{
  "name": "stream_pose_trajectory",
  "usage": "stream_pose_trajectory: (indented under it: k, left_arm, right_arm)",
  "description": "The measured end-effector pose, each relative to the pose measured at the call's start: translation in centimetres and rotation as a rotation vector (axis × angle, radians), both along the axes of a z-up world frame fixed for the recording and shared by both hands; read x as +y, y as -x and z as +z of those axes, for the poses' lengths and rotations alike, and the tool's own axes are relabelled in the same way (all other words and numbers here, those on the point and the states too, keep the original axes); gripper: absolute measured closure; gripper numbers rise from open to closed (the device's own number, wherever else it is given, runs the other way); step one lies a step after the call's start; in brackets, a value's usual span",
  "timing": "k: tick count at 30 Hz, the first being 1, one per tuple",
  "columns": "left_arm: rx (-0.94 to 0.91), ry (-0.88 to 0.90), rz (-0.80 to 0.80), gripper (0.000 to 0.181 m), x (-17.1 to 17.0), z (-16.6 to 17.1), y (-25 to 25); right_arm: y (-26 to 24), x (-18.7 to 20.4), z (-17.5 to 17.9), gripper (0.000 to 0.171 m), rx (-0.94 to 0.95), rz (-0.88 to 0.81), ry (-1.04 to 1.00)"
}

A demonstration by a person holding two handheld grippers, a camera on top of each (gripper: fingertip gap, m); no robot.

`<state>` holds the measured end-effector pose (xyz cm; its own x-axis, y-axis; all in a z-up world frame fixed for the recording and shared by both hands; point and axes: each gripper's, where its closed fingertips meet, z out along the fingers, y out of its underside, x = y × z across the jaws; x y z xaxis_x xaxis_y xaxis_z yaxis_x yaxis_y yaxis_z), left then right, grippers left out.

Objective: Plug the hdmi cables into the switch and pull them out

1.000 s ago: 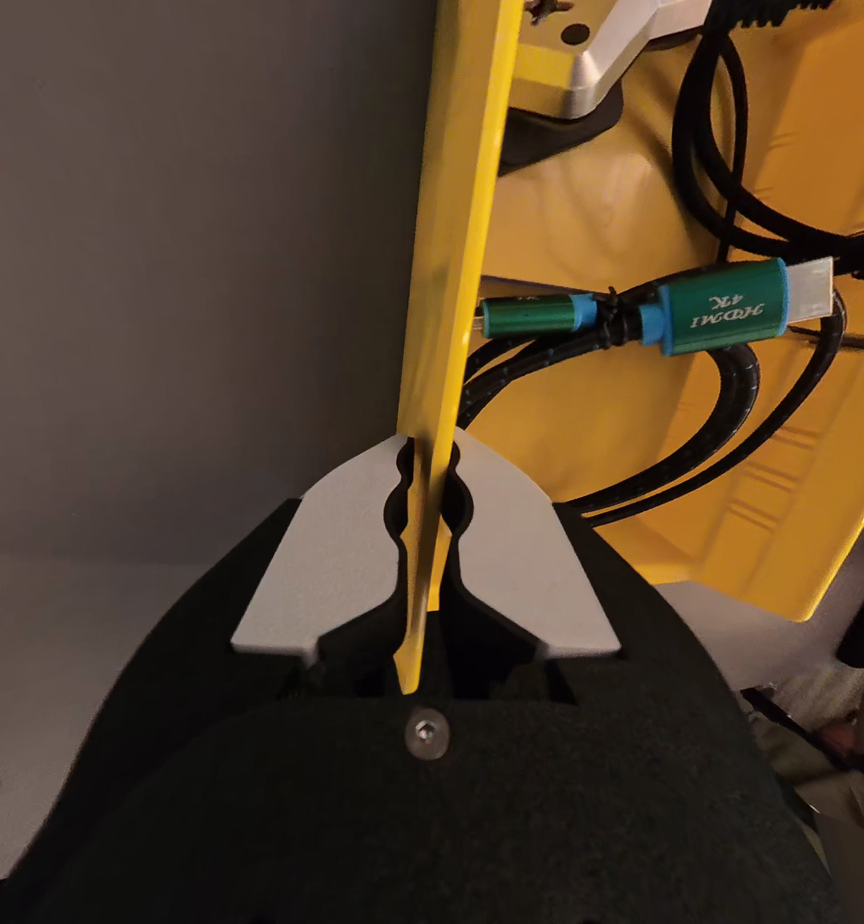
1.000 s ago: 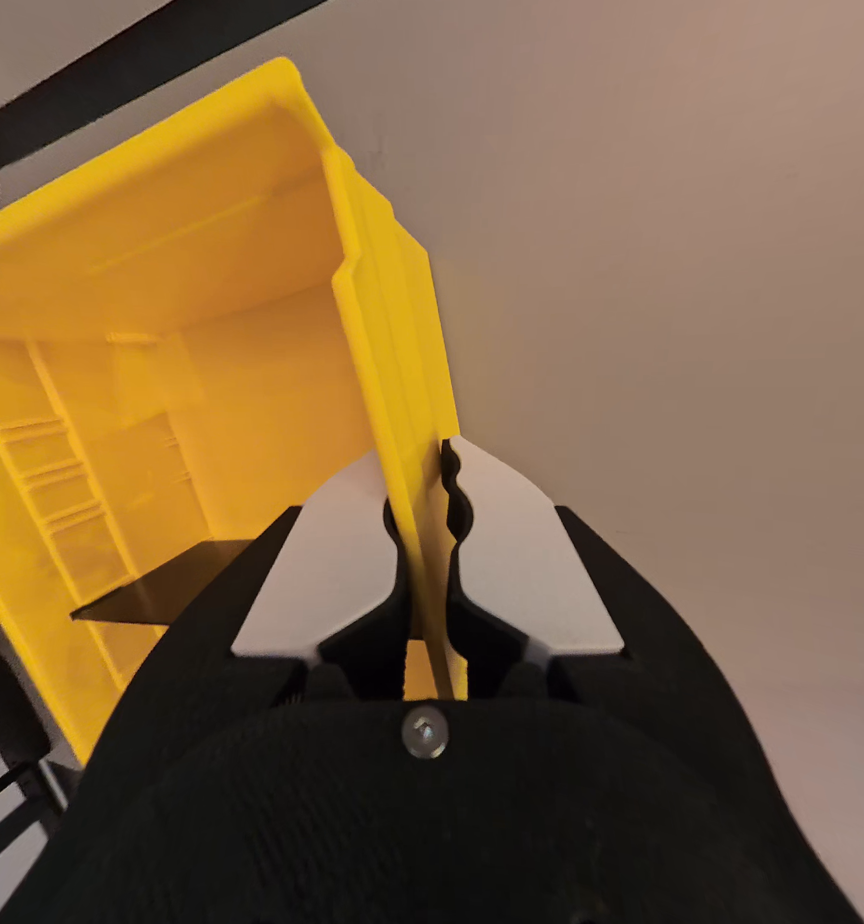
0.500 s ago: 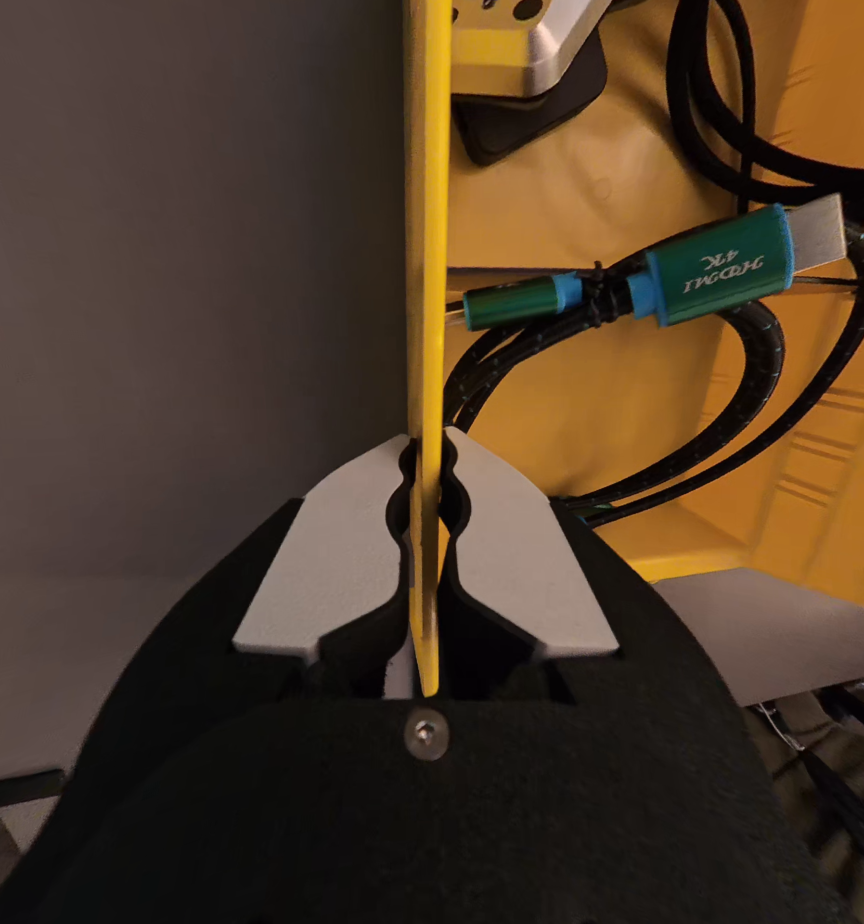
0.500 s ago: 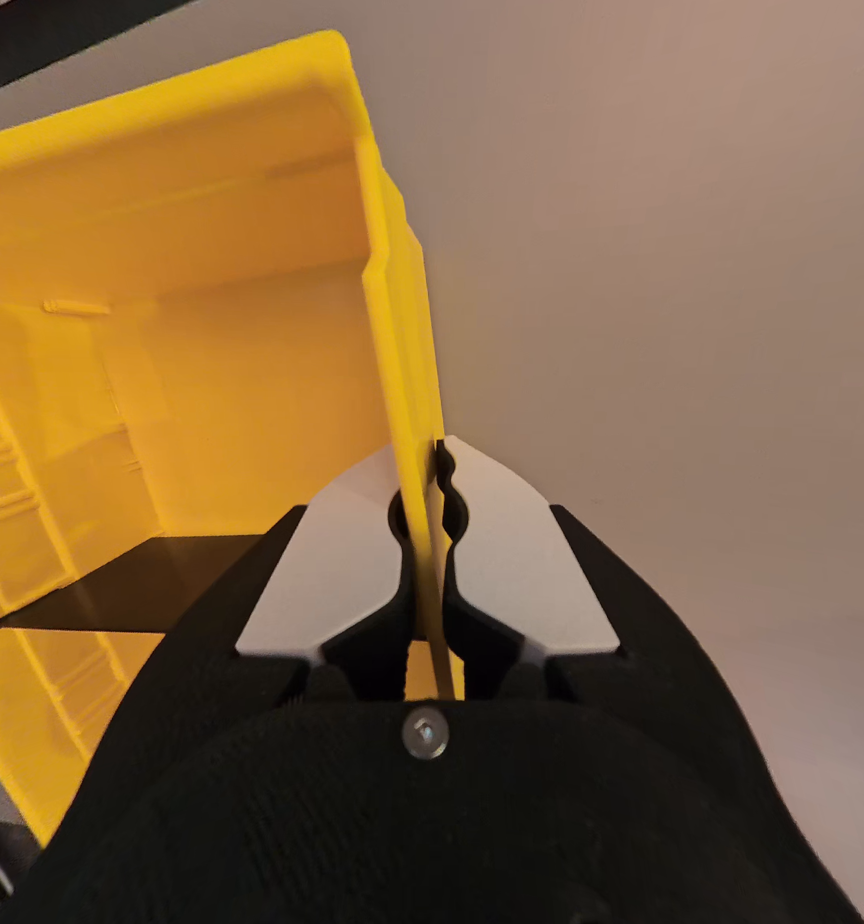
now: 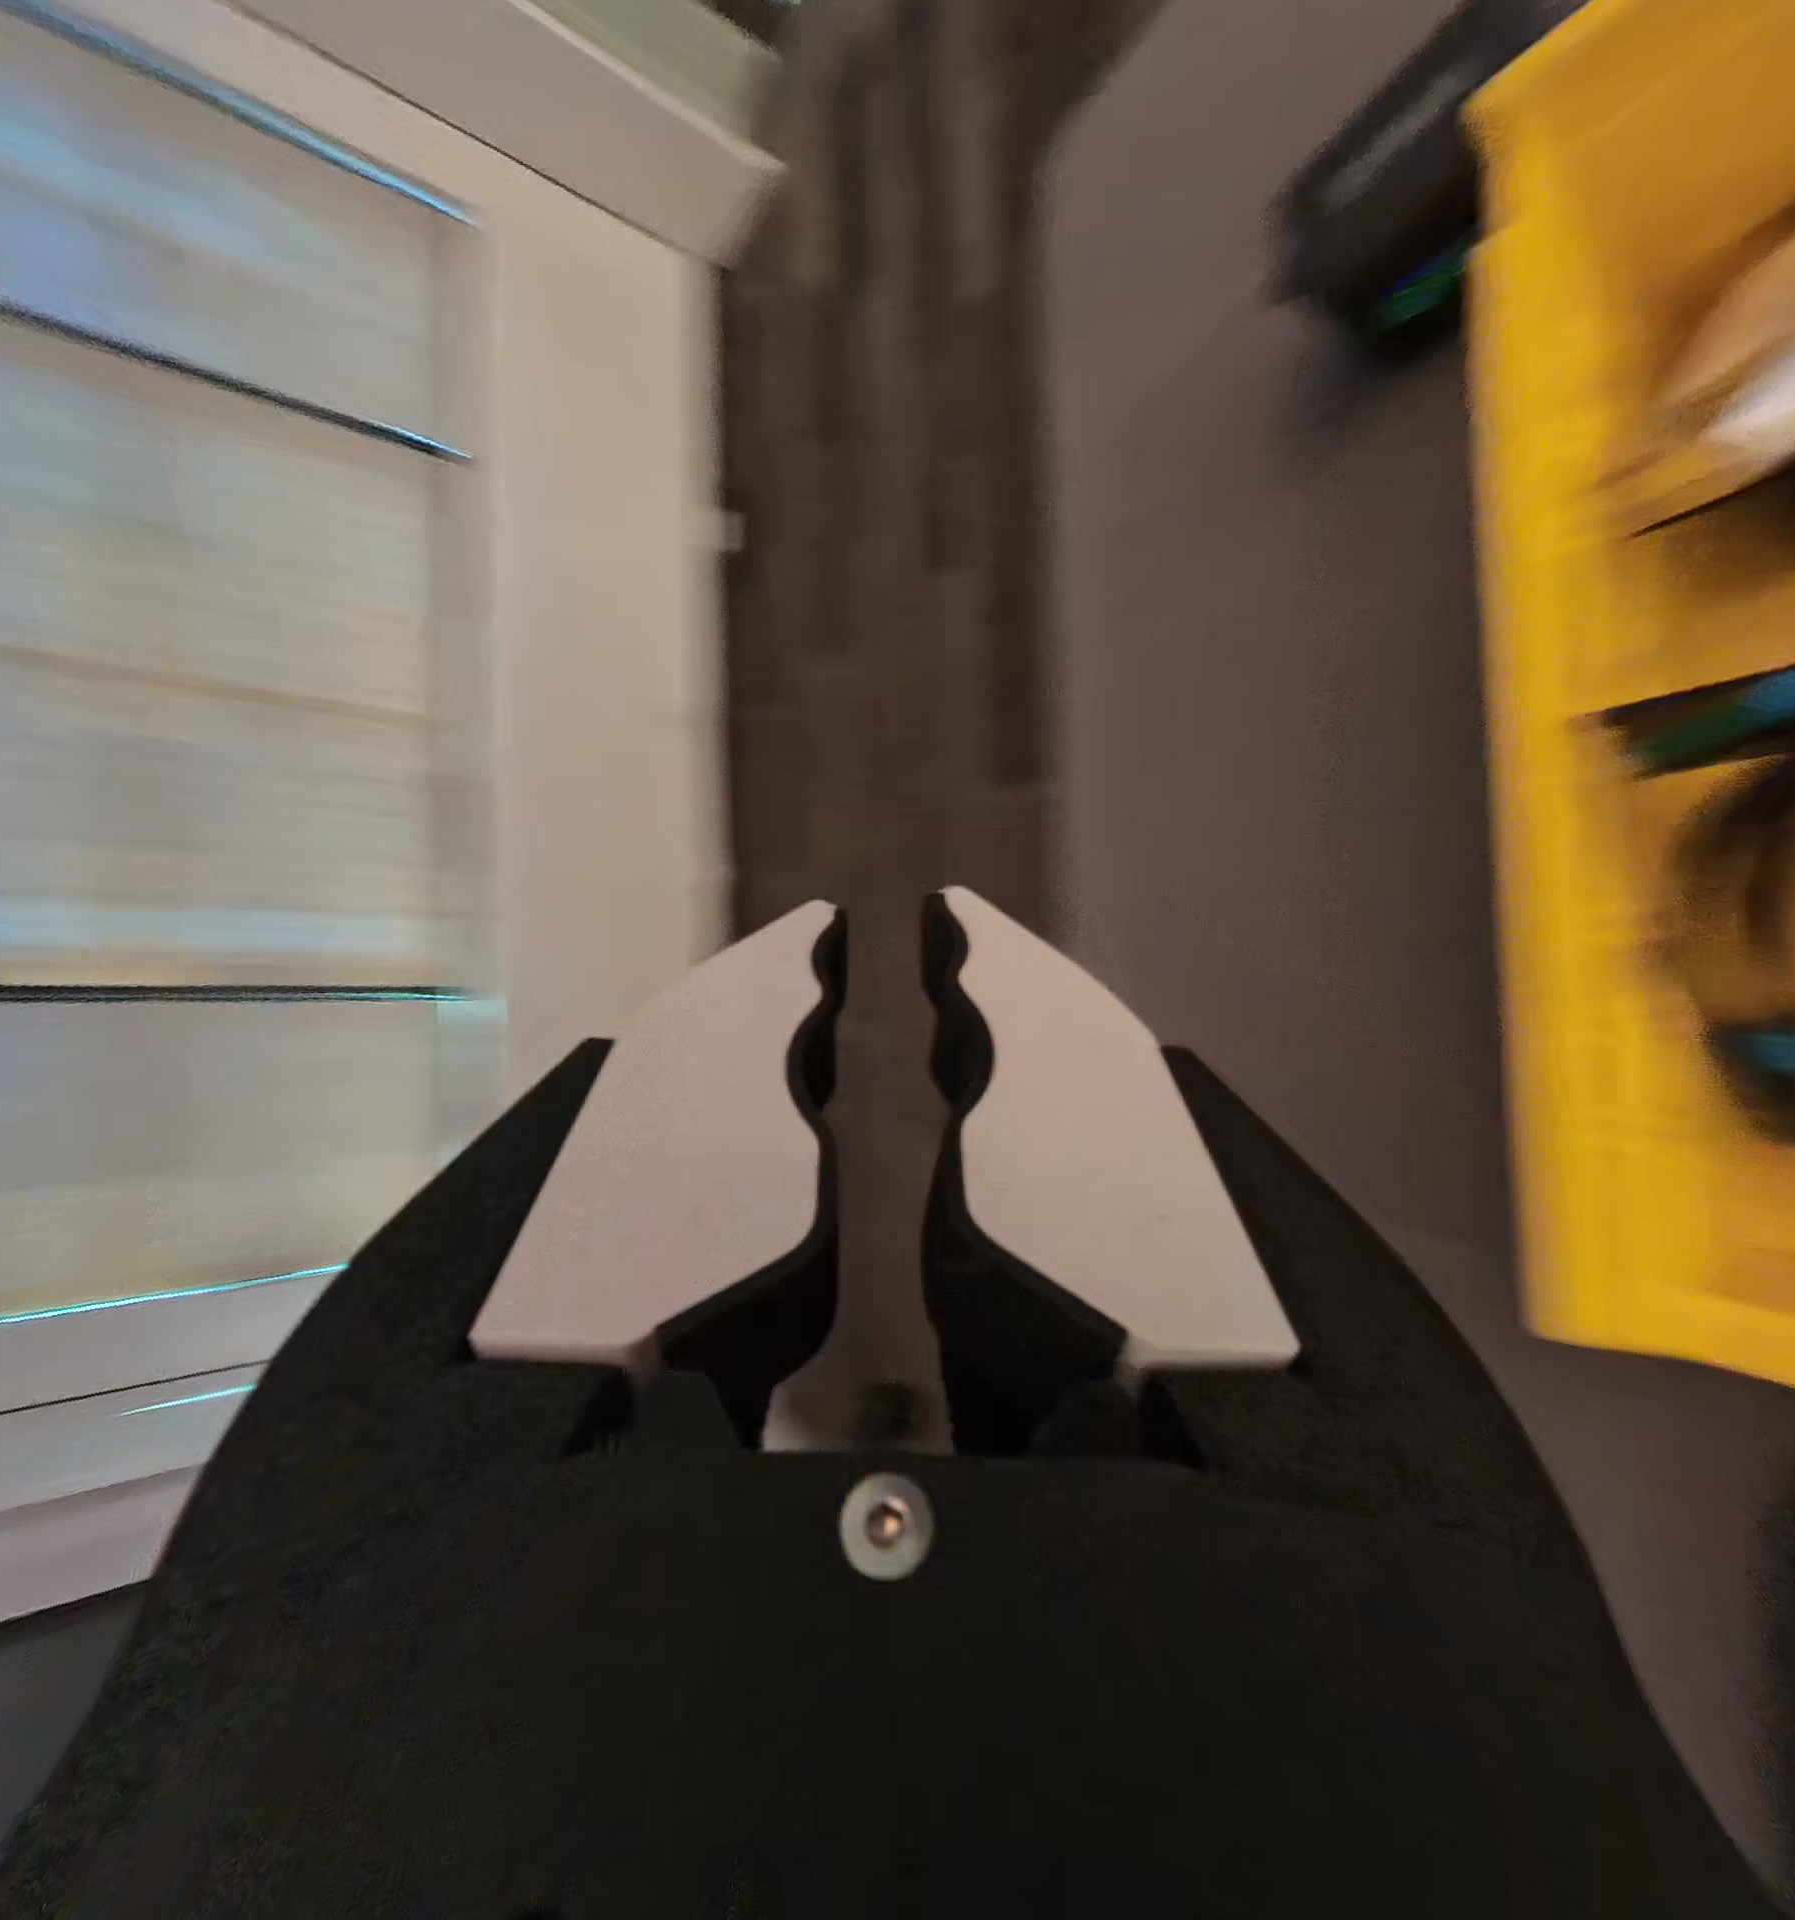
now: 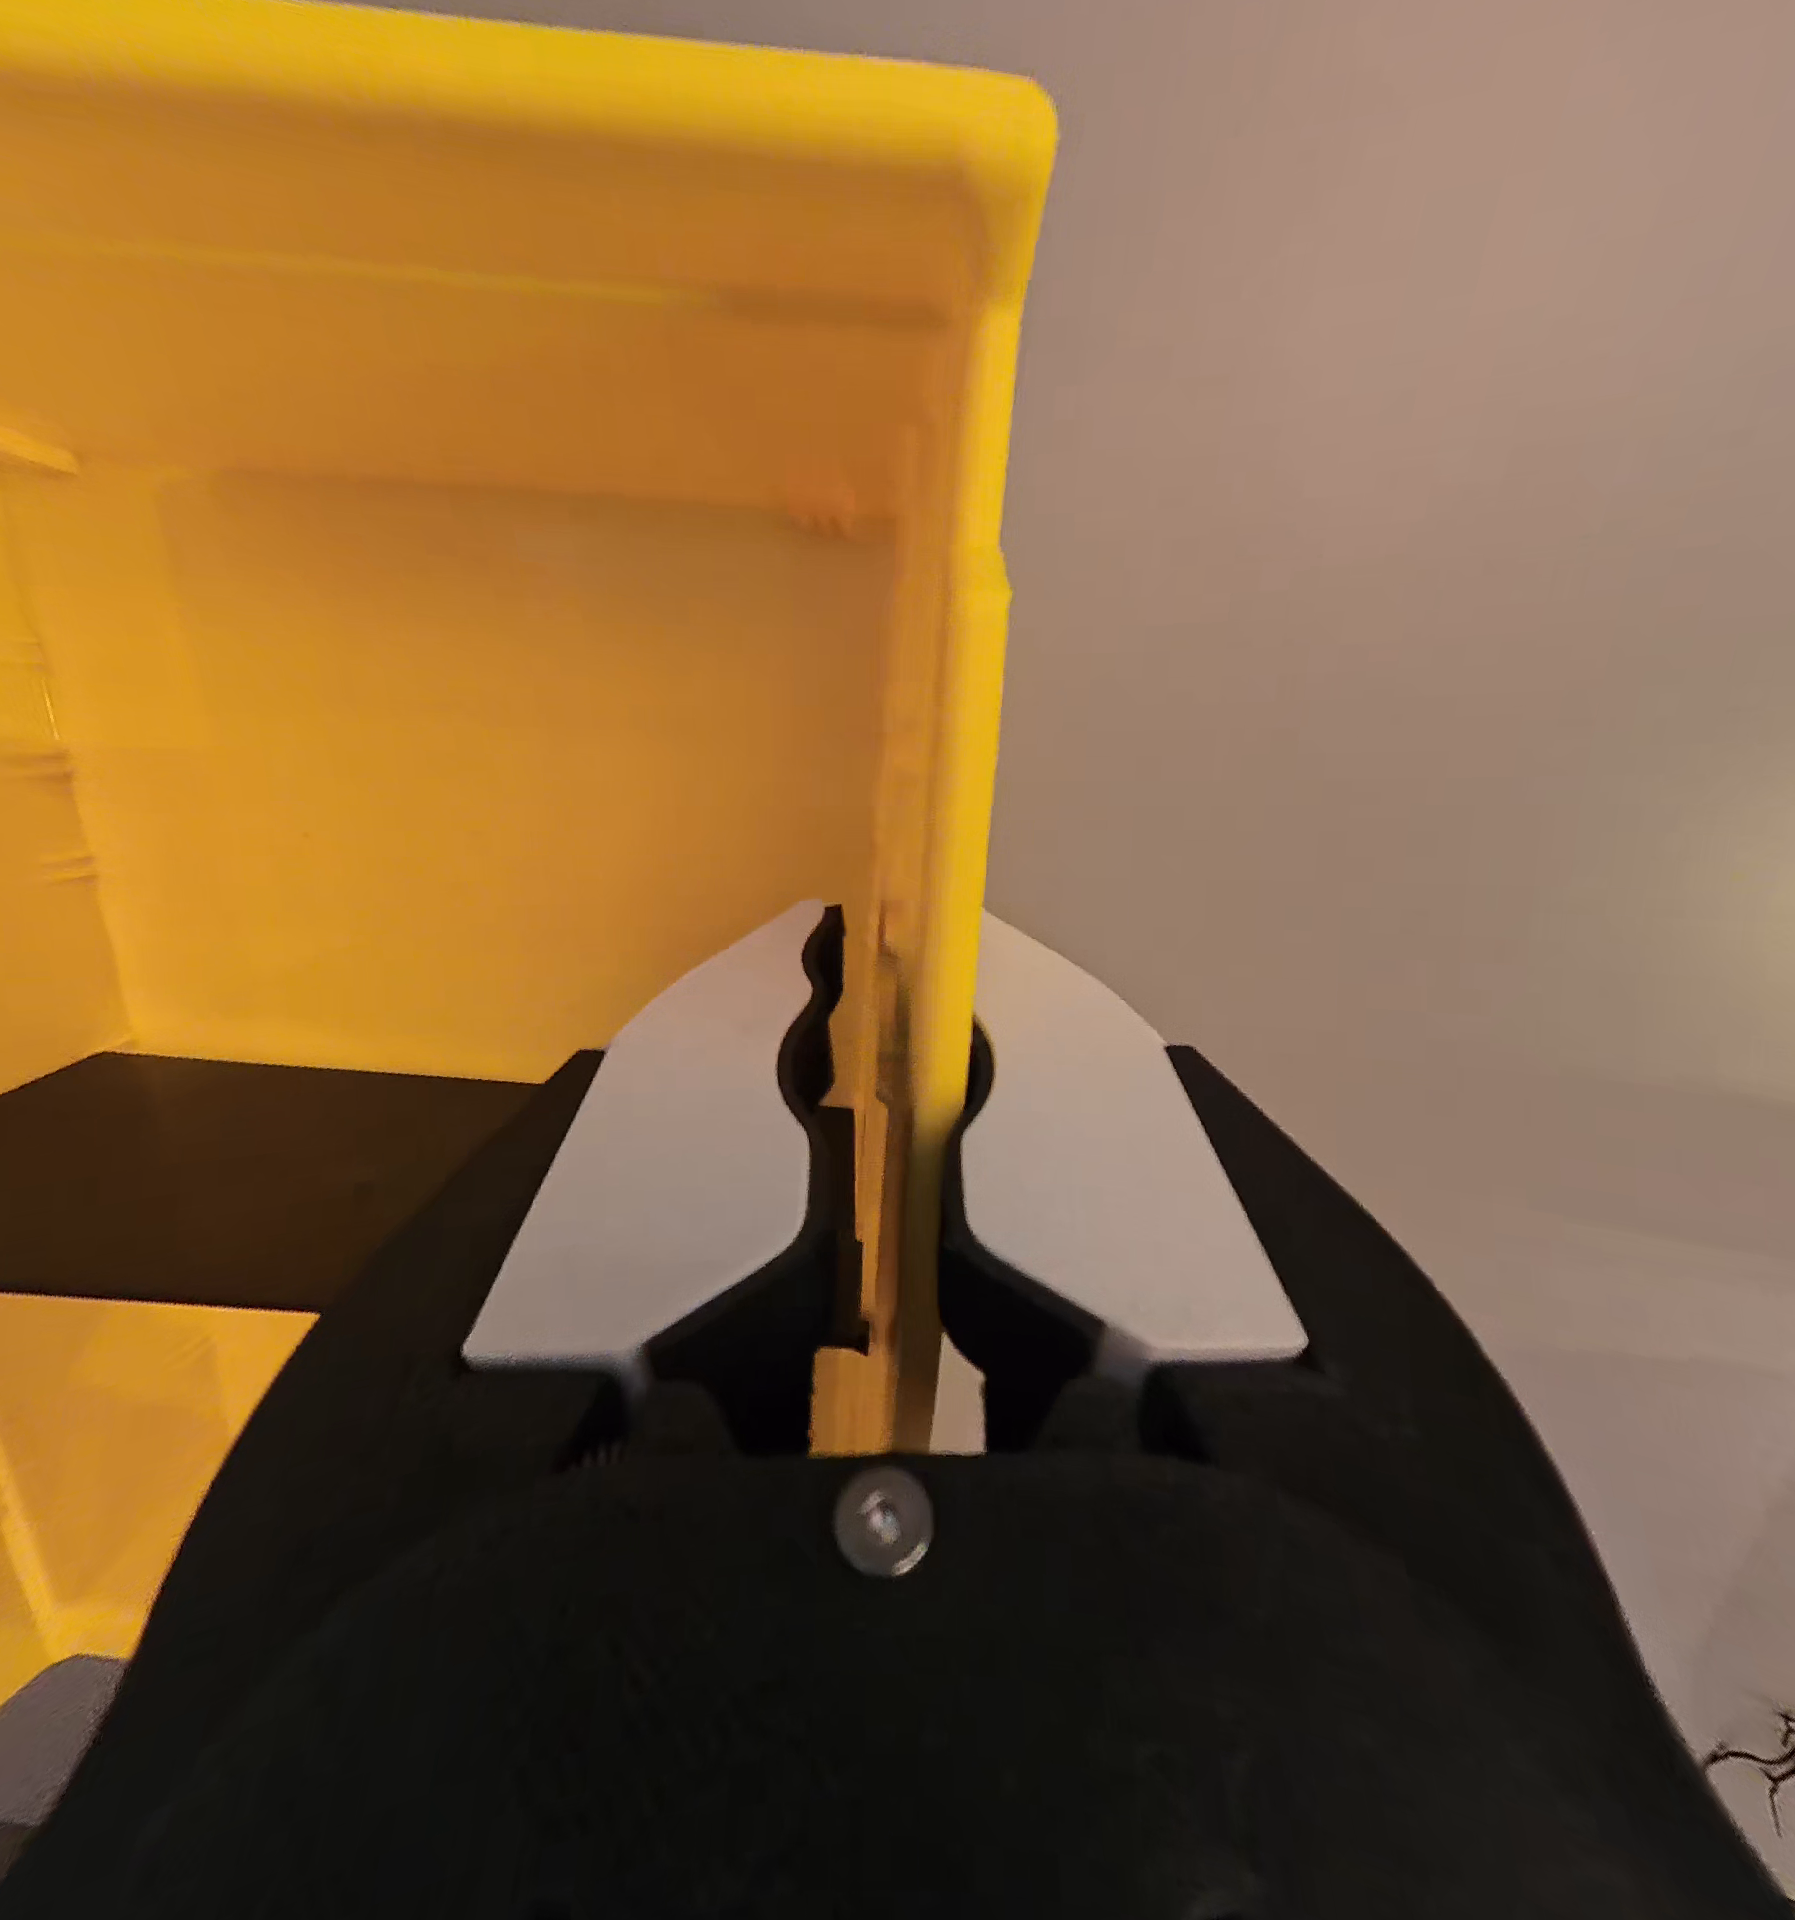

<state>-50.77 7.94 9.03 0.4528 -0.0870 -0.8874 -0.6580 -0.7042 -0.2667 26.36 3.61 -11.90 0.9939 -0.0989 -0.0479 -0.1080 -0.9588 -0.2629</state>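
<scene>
Released since half a second ago: my left gripper [image 5: 880, 914] has let go of the yellow bin [image 5: 1641, 727] wall, and its fingers now stand slightly apart with nothing between them. Item, left wrist view, near: grey finger plates and black housing, sharp against a scene heavily smeared by motion. Item, right edge of that view: the yellow bin, apart from the fingers, holding dark HDMI cables [image 5: 1745, 717] with blue and green patches, too blurred to tell plugs from cord. Item, far left: a pale window blind [image 5: 197, 644] in a white frame, with a dark wall beyond the fingertips. Item, right wrist view, near: my right gripper [image 6: 898, 925], its fingers spread to either side of the bin's side wall [image 6: 966, 727]; the inner finger stands a little off the wall, and I cannot tell whether the outer one, partly hidden behind it, touches. Item, beyond: the bin's bare yellow interior, a black flat panel [image 6: 197, 1174] low at left, and a plain pale wall behind. The switch does not show clearly in either view.
</scene>
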Motion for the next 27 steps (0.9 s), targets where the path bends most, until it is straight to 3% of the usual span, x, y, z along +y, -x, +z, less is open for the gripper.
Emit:
stream_pose_trajectory:
  k: [1, 4, 9, 15, 18, 20, 27]
  left_arm:
    - [0.194, -0.029, -0.032, 0.179, 0.0, 1.8, -0.3]
    - [0.547, -0.049, -0.090, 0.181, -0.4, 4.5, -2.8]
    - [0.767, -0.101, -0.243, 0.181, -1.8, 5.8, -9.2]
    - [0.754, -0.124, -0.313, 0.181, -2.9, 5.7, -12.3]
    - [0.735, -0.115, -0.300, 0.181, -2.9, 5.4, -11.7]
    - [0.723, -0.108, -0.287, 0.181, -2.9, 5.2, -11.1]
    - [0.637, -0.061, -0.250, 0.181, -2.7, 3.8, -8.9]
  right_arm:
    - [0.0, 0.0, 0.0, 0.152, 0.000, 0.003, -0.001]
    - [0.1, 0.0, 0.0, 0.151, 0.014, 0.002, -0.006]
    - [0.2, 0.1, 0.0, 0.151, 0.019, 0.002, -0.007]
    - [0.3, 0.0, 0.0, 0.151, 0.027, -0.003, -0.011]
    - [0.4, -0.2, 0.0, 0.153, 0.044, -0.001, -0.008]
    - [0.1, -0.3, -0.1, 0.164, 0.041, -0.017, -0.004]
    - [0.0, -0.1, -0.3, 0.163, 0.019, -0.001, 0.011]
